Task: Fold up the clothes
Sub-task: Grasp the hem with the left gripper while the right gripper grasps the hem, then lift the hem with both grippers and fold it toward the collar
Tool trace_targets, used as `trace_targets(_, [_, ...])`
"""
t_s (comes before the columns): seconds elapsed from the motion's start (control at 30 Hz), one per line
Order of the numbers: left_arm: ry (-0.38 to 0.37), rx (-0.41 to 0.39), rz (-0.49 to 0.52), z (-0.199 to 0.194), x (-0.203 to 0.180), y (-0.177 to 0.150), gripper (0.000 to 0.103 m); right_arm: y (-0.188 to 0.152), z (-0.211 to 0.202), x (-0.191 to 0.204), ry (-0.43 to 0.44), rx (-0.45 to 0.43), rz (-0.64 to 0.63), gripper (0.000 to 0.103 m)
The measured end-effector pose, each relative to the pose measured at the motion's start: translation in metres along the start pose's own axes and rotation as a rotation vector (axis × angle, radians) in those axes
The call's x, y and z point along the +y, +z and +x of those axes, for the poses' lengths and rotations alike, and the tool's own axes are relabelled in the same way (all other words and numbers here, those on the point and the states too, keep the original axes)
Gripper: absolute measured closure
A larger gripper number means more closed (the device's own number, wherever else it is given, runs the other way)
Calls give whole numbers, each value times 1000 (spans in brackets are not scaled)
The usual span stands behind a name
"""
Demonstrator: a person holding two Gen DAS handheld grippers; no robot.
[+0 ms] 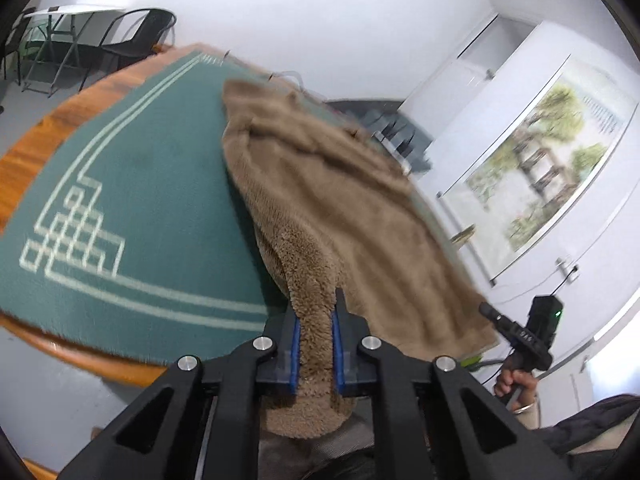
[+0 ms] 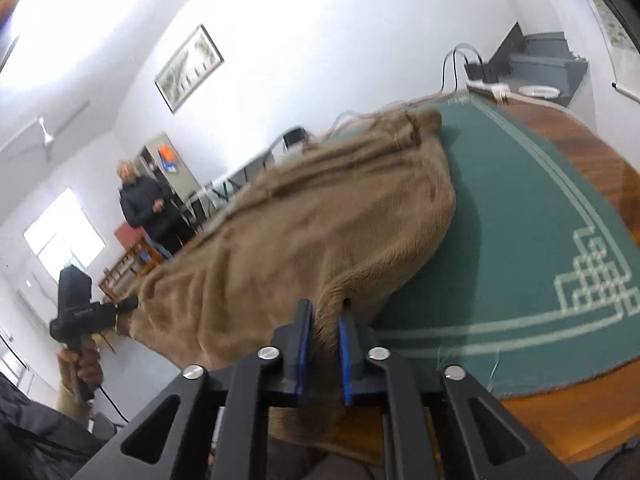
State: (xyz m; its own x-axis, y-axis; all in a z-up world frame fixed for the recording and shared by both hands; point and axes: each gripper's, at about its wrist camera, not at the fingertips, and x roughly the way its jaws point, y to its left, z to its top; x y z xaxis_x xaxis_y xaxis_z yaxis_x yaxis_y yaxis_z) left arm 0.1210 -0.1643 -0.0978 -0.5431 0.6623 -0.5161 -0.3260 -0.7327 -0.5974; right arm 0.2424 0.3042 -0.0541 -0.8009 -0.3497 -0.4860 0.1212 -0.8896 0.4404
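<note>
White walls close the room on every side, and against them a wooden worktop [image 1: 28,148] takes up most of both views, covered by a green mat [image 1: 132,184] with pale double border lines and a stepped square motif at its corner. Across the mat lies the brown fleece garment [image 1: 320,184] — its far part rests on the green surface, while its near edge is lifted and stretched between the two grippers, sagging a little in between.

A large landscape painting [image 1: 544,168] of trees and a building hangs on the wall in the left wrist view; some marks run along its upper edge, too blurred to read. A smaller framed picture [image 2: 188,68] hangs on the wall in the right wrist view, its small marks equally unreadable. Below it a person in dark clothes [image 2: 150,212] stands well back from the worktop. A black chair [image 1: 136,36] and a folding table [image 1: 68,32] stand beyond the far end of the worktop.

The left gripper [image 1: 316,316] has its blue-padded fingers pinching a curly-textured corner of the garment. The right gripper [image 2: 326,320] likewise has its fingers pressed onto a bunched fold of the smoother brown edge. Pale characters on the body of the right gripper, seen from the left wrist, are too small to make out.
</note>
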Motion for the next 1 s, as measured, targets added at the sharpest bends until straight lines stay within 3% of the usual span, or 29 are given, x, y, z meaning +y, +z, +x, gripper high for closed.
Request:
trace_targets(0.13, [-22, -37, 8, -6, -6, 19, 90, 23, -10, 6, 1, -60, -31, 90])
trace_targets(0.27, [-12, -22, 19, -5, -9, 18, 90, 25, -7, 5, -11, -42, -33, 89])
trace_targets(0.3, [-10, -18, 12, -4, -7, 17, 90, 21, -4, 3, -25, -29, -27, 81])
trace_targets(0.37, [-11, -14, -14, -4, 0, 16, 90, 11, -1, -3, -58, -6, 6, 47])
trace_targets(0.4, [-12, -13, -29, -4, 4, 16, 90, 6, 0, -6, -69, 0, 23, 21])
trace_targets(0.43, [-13, -13, -43, -4, 7, 16, 90, 2, -1, -9, -80, -3, 37, 19])
trace_targets(0.8, [-2, -18, -117, -4, 28, 15, 90, -19, 25, -5, -62, 123, 44, 20])
trace_targets(0.9, [5, -11, -133, -4, 35, 12, 90, -19, 38, 5, -65, 158, -3, 33])
trace_targets(0.93, [6, -6, -137, -3, 37, 10, 90, -19, 41, 7, -56, 173, -11, 46])
trace_targets(1.0, [5, 10, -145, 0, 41, 7, 90, -20, 46, 11, -48, 191, -33, 61])
